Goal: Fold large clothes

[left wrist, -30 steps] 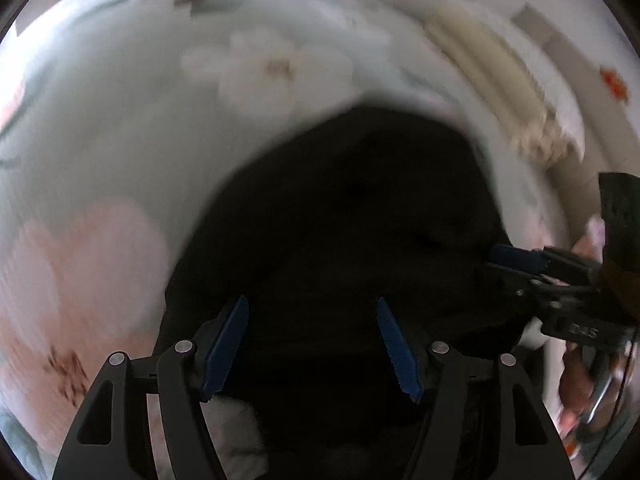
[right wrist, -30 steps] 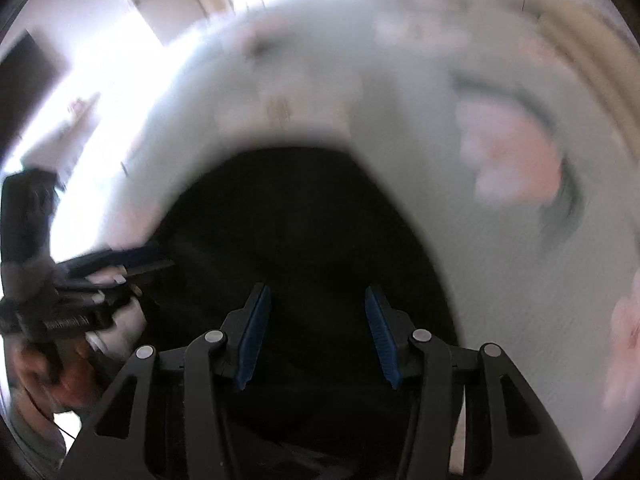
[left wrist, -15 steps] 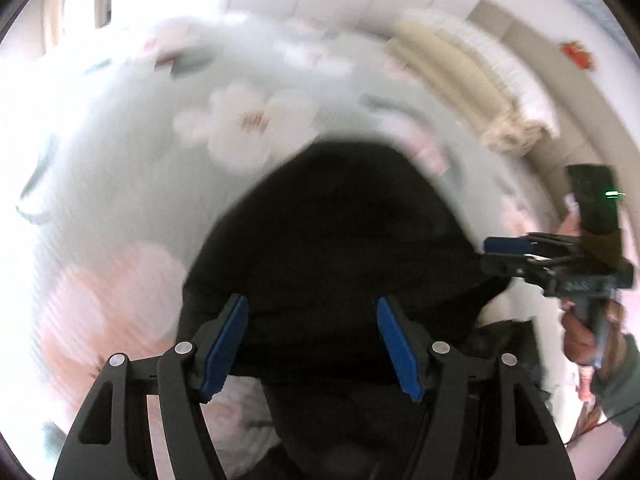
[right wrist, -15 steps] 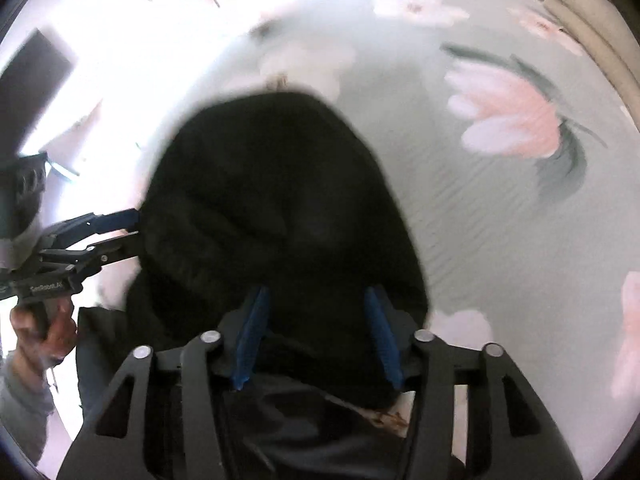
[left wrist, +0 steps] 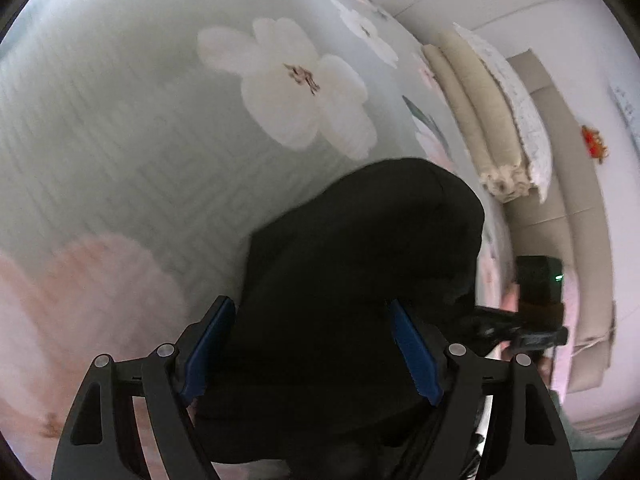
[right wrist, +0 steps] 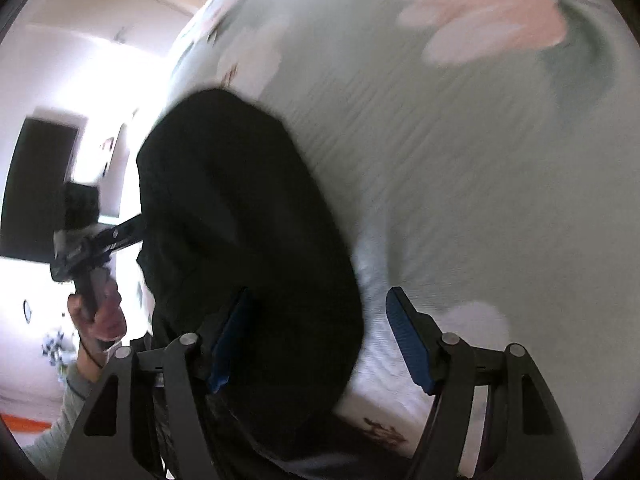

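A black garment [left wrist: 360, 280] lies bunched and folded on a pale green bedspread [left wrist: 120, 140] with large flower prints. My left gripper [left wrist: 312, 344] is open, its blue-padded fingers spread on either side of the near part of the garment. In the right wrist view the garment [right wrist: 240, 240] lies left of centre. My right gripper [right wrist: 320, 340] is open; its left finger is over the garment's edge and its right finger over the bedspread [right wrist: 480, 160]. Each gripper shows in the other's view, at the garment's side.
Rolled beige bedding [left wrist: 480, 120] lies along the bed's far right edge by a white wall. A dark doorway [right wrist: 36, 184] and bright room are left of the bed. The person's hand [right wrist: 96, 316] holds the left gripper's handle.
Both grippers have pulled back and up from the garment, so more bedspread shows. The right view has swung right; the garment now sits left of centre. Both stay open.
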The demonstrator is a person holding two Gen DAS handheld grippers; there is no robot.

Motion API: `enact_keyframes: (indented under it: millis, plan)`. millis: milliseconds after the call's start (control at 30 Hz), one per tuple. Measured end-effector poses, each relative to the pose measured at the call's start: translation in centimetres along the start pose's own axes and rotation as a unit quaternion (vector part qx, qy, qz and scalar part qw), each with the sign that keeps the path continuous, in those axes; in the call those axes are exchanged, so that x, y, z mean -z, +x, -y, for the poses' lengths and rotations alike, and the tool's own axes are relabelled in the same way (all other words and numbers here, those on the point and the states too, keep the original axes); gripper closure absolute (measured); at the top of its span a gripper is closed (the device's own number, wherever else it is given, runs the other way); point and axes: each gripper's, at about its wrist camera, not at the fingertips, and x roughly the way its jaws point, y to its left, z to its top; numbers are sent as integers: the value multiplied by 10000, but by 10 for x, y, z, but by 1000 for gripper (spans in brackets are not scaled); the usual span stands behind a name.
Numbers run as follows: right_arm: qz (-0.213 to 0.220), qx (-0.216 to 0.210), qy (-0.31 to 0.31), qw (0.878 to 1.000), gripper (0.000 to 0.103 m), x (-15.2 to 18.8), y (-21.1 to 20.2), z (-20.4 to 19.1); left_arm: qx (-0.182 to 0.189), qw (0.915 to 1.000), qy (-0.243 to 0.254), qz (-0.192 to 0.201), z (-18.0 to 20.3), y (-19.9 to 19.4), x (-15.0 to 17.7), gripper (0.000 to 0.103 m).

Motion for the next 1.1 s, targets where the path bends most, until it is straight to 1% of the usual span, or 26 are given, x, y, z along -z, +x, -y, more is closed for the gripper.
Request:
enact_keyframes:
  millis: [33, 67, 100, 133, 167, 200, 233, 267, 367, 433, 467, 533, 600, 633, 667, 700, 733, 767, 800, 867, 900, 967, 1000, 1033, 1067, 1100]
  plan:
    - [-45, 33, -48, 10000, 33, 1, 7, -4, -10, 10000, 30, 78, 2, 3, 3, 25]
    - [-38, 65, -163, 9998, 36, 1, 13, -11, -74, 9999, 79, 122, 4, 7, 4, 30]
    - [-40, 55, -232, 9997, 43, 4, 13, -16, -198, 9996, 152, 127, 6, 7, 7, 57]
    - [-49, 120, -302, 9995, 48, 4, 15, -21, -291, 9991, 275, 114, 12, 5, 12, 70]
    - [-33, 283, -438, 9986, 58, 5, 16, -29, -306, 9987, 362, 169, 17, 0, 13, 75]
    - [43, 337, -580, 9977, 74, 8, 11, -38, -385, 9974, 545, 263, 27, -9, 20, 80]
    - [170, 383, -756, 9963, 82, 12, 3, -49, -464, 9959, 693, 351, 35, -20, 27, 82]
    - [287, 431, -910, 9945, 83, 17, -5, -57, -458, 9941, 835, 519, 46, -37, 36, 82]
    - [809, 584, -1436, 9846, 86, 45, -45, -94, -168, 9882, 1054, 1095, 74, -91, 67, 83]
    - [1046, 665, -1690, 9778, 88, 64, -66, -115, -119, 9831, 1237, 1342, 97, -126, 95, 84]
    - [1198, 780, -1901, 9713, 89, 81, -80, -129, -101, 9812, 1315, 1412, 104, -143, 109, 84]
    - [1451, 1192, -2380, 9529, 89, 118, -101, -160, -161, 9781, 1448, 1489, 122, -167, 137, 84]
    - [1659, 1537, -2790, 9333, 89, 161, -114, -189, -184, 9734, 1637, 1592, 141, -194, 178, 84]
    - [1708, 1644, -2916, 9267, 89, 177, -116, -196, -239, 9723, 1686, 1601, 145, -202, 194, 84]
    - [1800, 1819, -3123, 9148, 89, 203, -121, -207, -333, 9707, 1772, 1588, 152, -213, 216, 84]
    - [1863, 1955, -3283, 9051, 89, 229, -125, -212, -411, 9693, 1861, 1553, 157, -219, 237, 84]
    - [1941, 2229, -3535, 8875, 89, 260, -126, -222, -494, 9687, 1913, 1503, 160, -221, 252, 84]
    - [1987, 2396, -3697, 8755, 89, 283, -127, -227, -632, 9688, 1951, 1394, 162, -224, 276, 84]
    - [1990, 2478, -3782, 8695, 89, 296, -127, -231, -743, 9692, 1959, 1297, 163, -225, 295, 84]
    - [1992, 2764, -4036, 8491, 89, 341, -125, -233, -944, 9720, 1889, 1031, 158, -219, 332, 83]
    - [1930, 2866, -4126, 8429, 87, 356, -121, -228, -1104, 9731, 1827, 866, 152, -213, 348, 83]
    - [1638, 3135, -4238, 8338, 87, 385, -111, -214, -1486, 9737, 1651, 503, 135, -201, 382, 83]
    - [1562, 3272, -4260, 8289, 87, 393, -107, -208, -1664, 9740, 1508, 285, 123, -193, 400, 84]
    - [1414, 3528, -4250, 8216, 87, 407, -101, -195, -1763, 9744, 1388, 124, 113, -189, 413, 84]
    - [1295, 3669, -4183, 8208, 87, 415, -96, -185, -1883, 9751, 1169, -63, 97, -184, 428, 84]
    - [1139, 3753, -4075, 8247, 87, 421, -93, -173, -1968, 9755, 969, -160, 86, -184, 438, 84]
